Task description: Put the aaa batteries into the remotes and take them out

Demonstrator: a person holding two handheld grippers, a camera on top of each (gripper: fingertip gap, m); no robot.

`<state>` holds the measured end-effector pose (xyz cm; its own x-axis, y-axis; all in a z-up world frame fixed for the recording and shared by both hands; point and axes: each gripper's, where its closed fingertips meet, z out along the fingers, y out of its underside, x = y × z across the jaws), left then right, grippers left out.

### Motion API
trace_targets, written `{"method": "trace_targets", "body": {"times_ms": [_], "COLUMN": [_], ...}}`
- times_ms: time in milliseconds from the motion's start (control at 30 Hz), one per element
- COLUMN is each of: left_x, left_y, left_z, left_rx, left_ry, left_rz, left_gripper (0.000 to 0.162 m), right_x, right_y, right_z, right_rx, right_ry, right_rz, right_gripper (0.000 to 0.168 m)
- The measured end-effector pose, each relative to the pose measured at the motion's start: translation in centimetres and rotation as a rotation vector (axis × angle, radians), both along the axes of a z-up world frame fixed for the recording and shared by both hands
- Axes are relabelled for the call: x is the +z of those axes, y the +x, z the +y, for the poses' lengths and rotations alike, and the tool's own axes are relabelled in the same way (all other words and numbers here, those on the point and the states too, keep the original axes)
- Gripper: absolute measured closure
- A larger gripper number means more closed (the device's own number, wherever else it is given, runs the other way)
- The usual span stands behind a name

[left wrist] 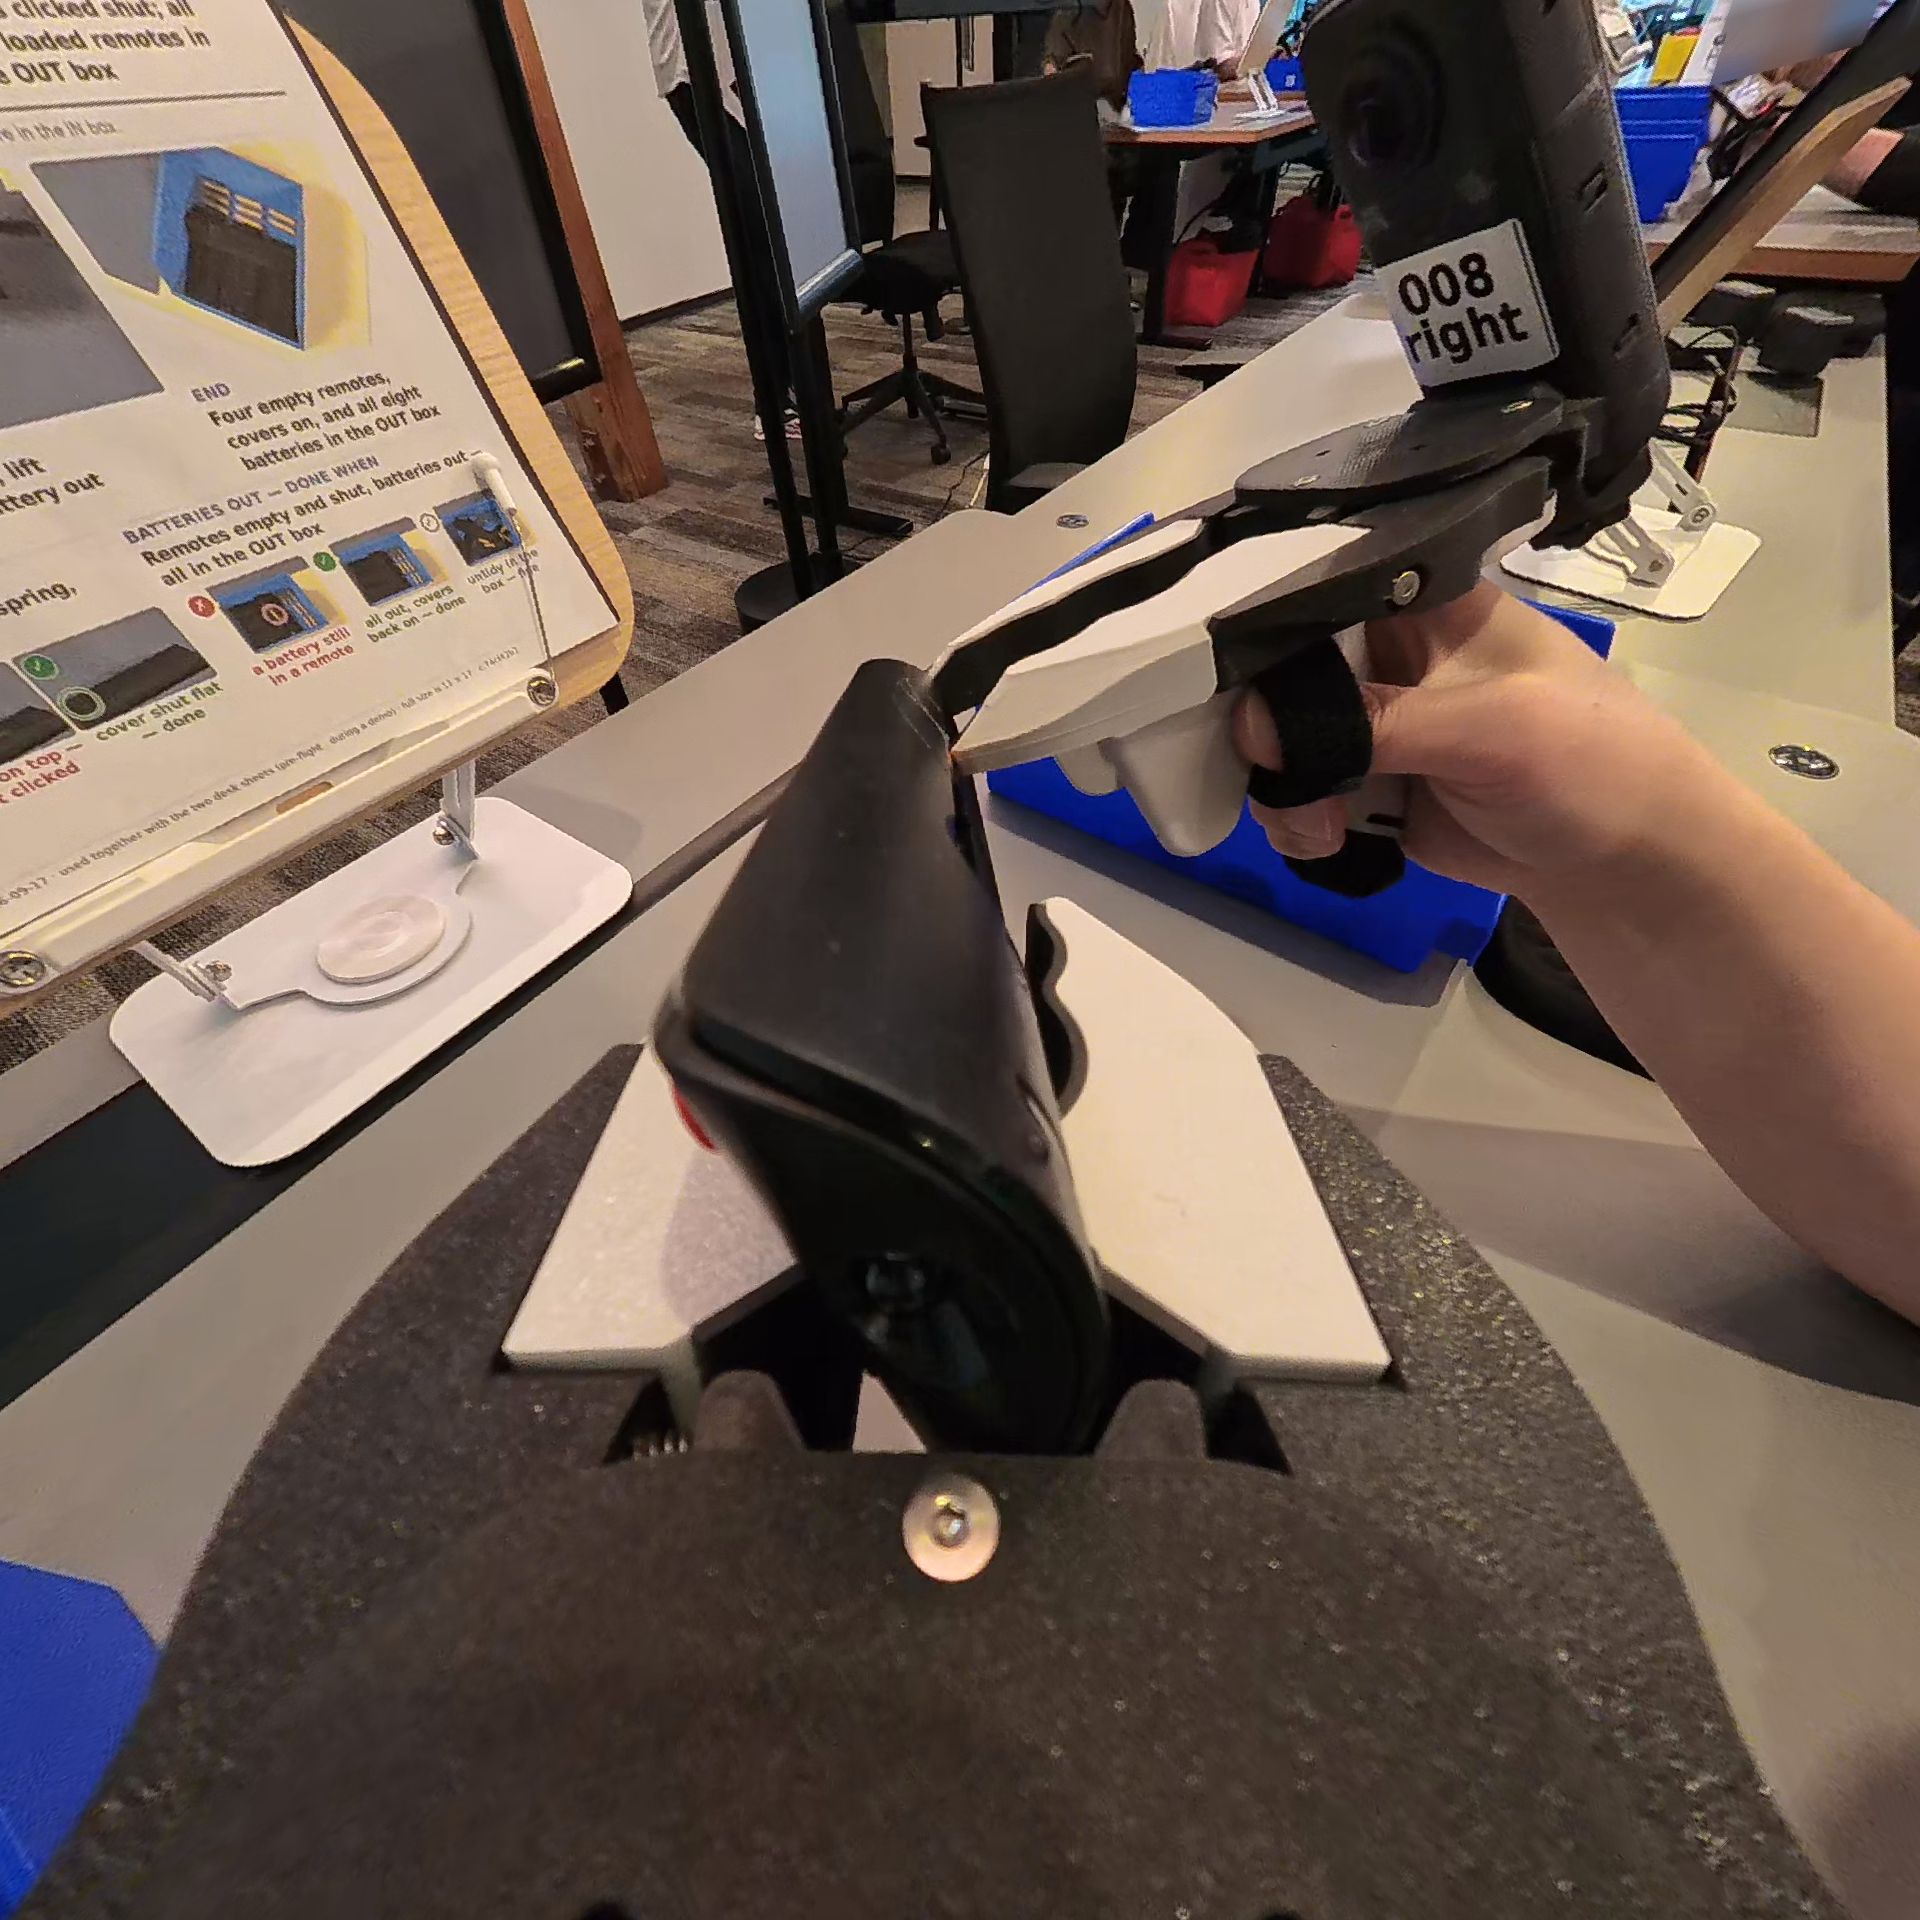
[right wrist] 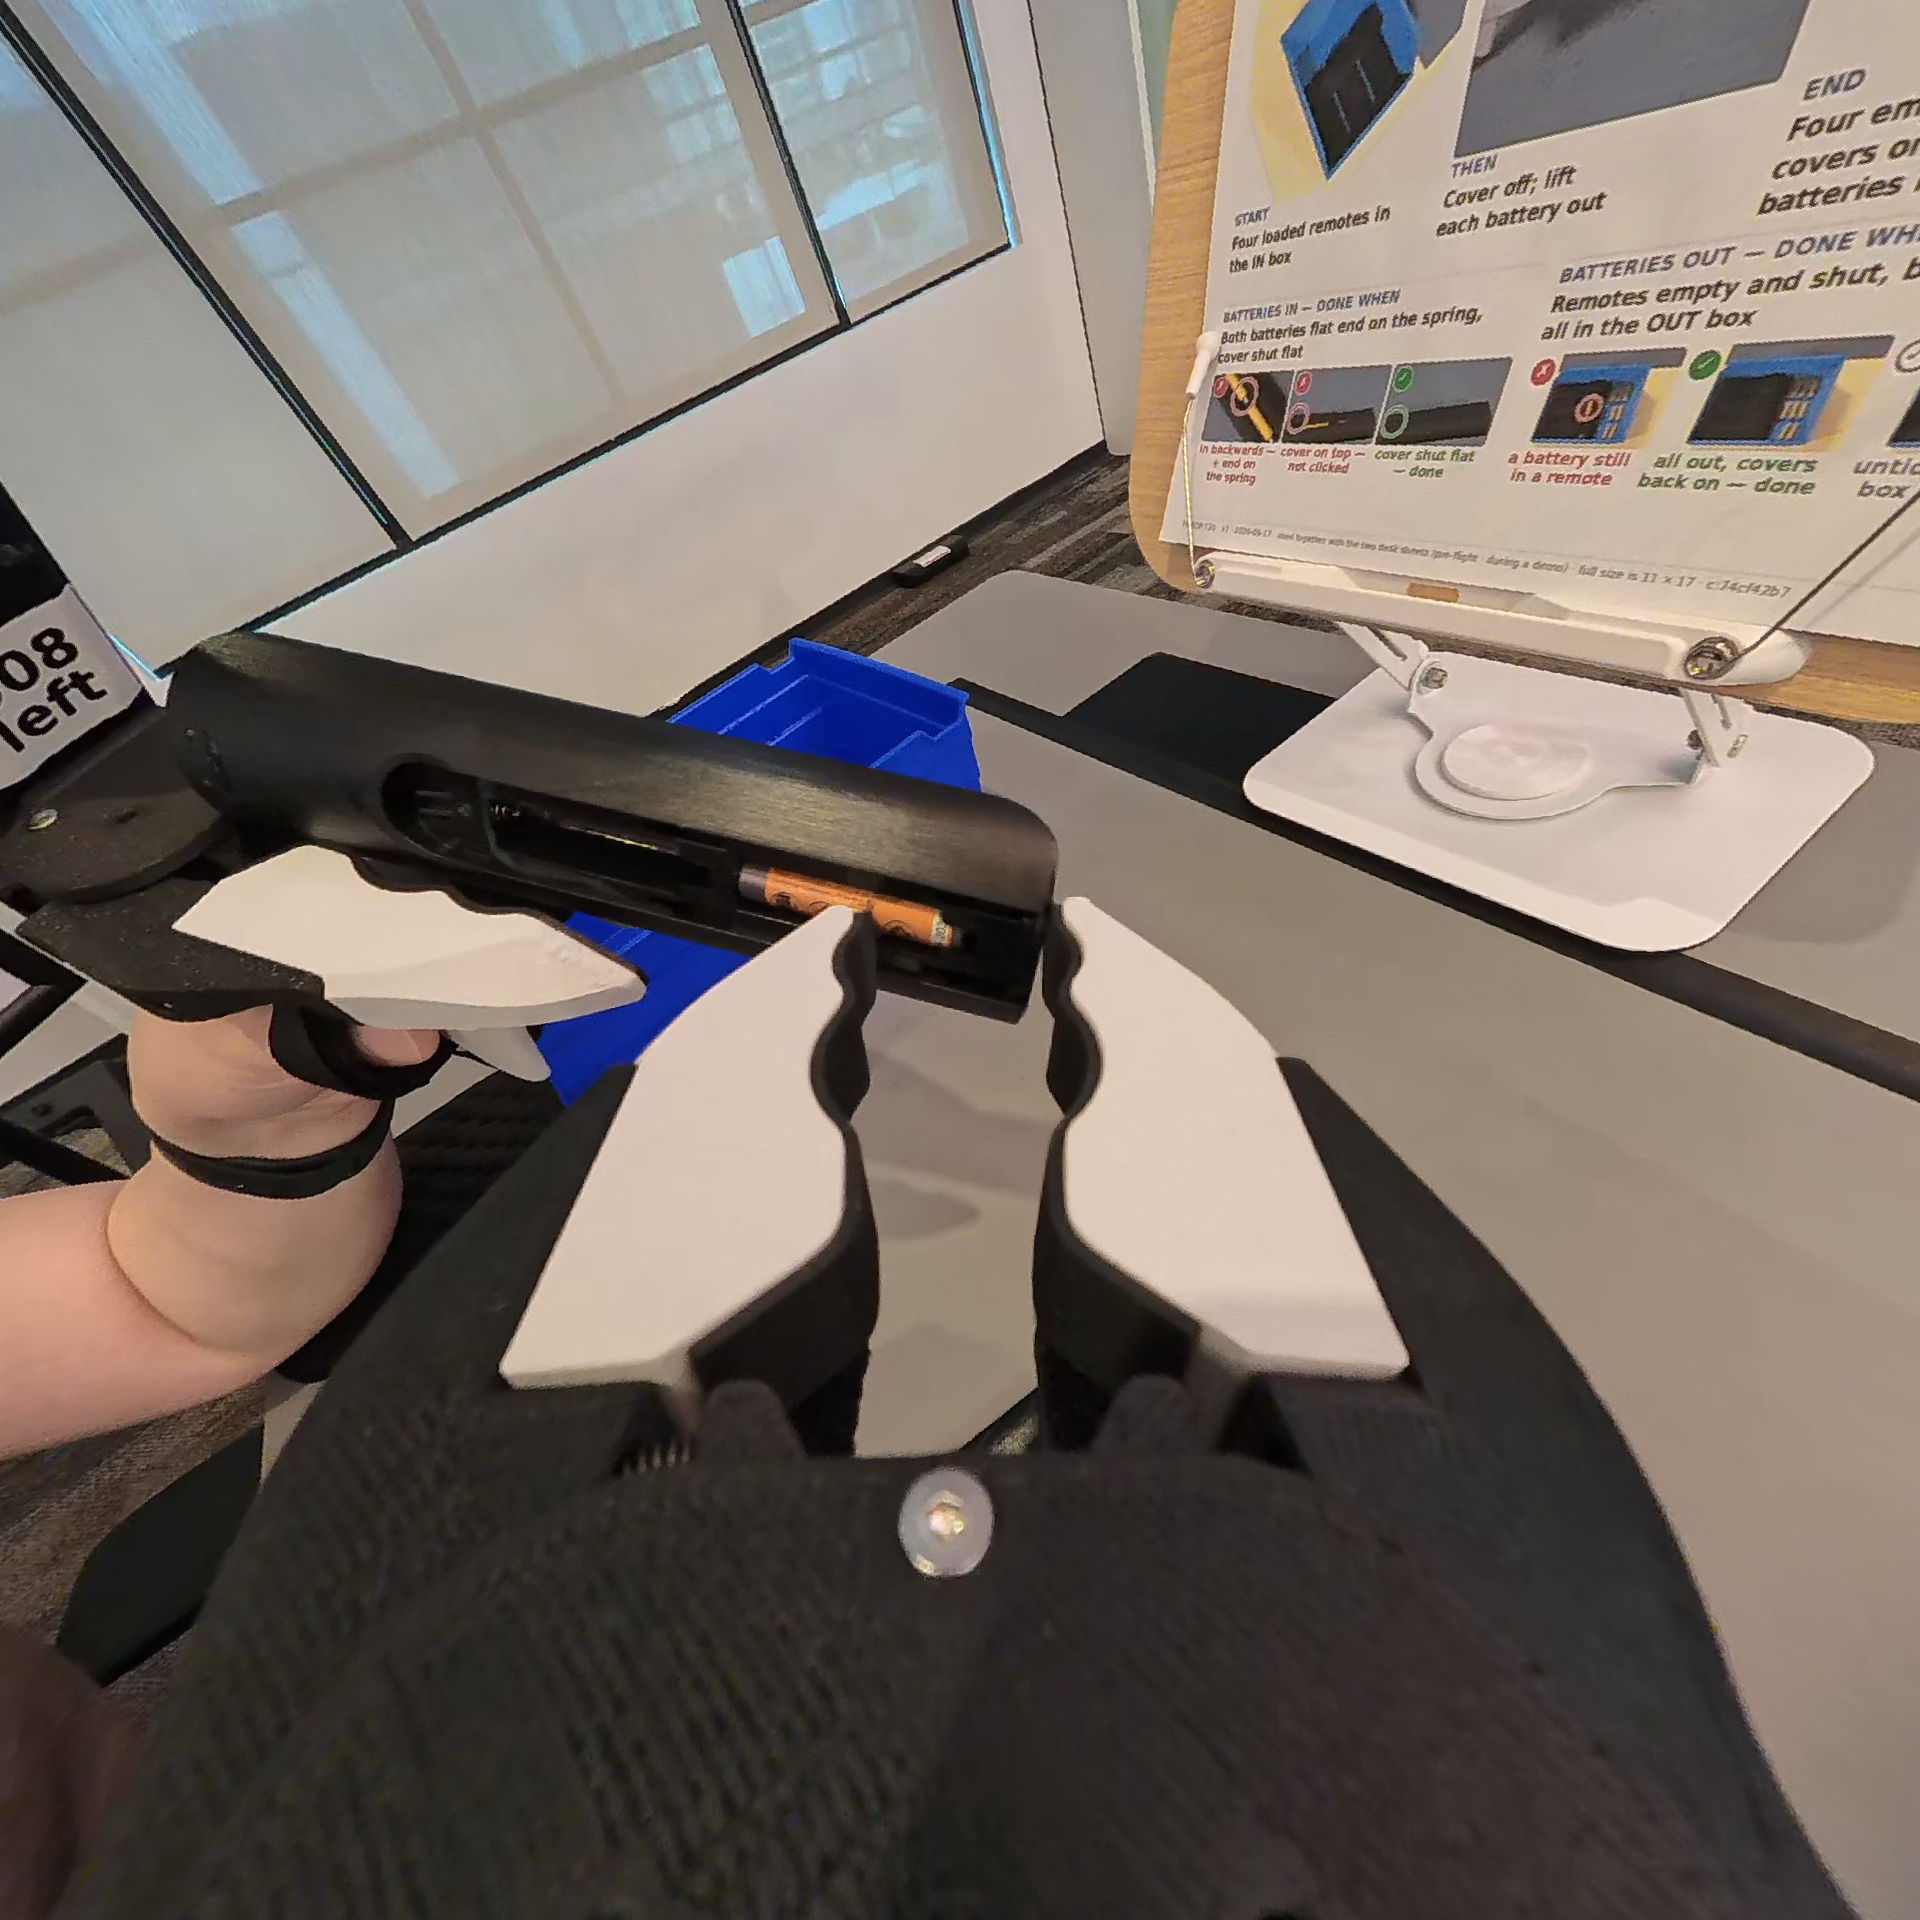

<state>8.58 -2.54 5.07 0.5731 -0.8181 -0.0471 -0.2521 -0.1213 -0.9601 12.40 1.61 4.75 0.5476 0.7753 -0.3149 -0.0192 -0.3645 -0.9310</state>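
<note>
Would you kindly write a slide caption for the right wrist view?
Left gripper holds a black remote, cover off, one battery inside; open right gripper reaches for it.

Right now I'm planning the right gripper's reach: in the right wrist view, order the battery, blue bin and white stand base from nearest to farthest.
1. Battery, at the right gripper's left fingertip, in the remote.
2. Blue bin, behind the remote, left.
3. White stand base, far right.

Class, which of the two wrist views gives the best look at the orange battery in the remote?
The right wrist view: the remote's open compartment faces that camera, showing the orange battery at its end, by the right gripper. The left wrist view shows only the remote's closed back, held in the left gripper; no battery shows.
</note>
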Motion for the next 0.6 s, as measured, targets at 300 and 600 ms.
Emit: {"method": "trace_targets", "body": {"times_ms": [300,600], "left_x": [0.08,0.11], "left_y": [-0.06,-0.02], "left_z": [-0.09,-0.11], "left_rx": [-0.005,-0.005], "left_ry": [0.0,0.004], "left_rz": [0.003,0.0], "left_gripper": [0.135,0.136], "right_x": [0.02,-0.04], "right_y": [0.05,0.42], "right_z": [-0.06,0.12], "right_rx": [0.007,-0.004], "right_ry": [-0.005,-0.01], "right_rz": [0.006,0.007], "right_gripper": [0.138,0.142]}}
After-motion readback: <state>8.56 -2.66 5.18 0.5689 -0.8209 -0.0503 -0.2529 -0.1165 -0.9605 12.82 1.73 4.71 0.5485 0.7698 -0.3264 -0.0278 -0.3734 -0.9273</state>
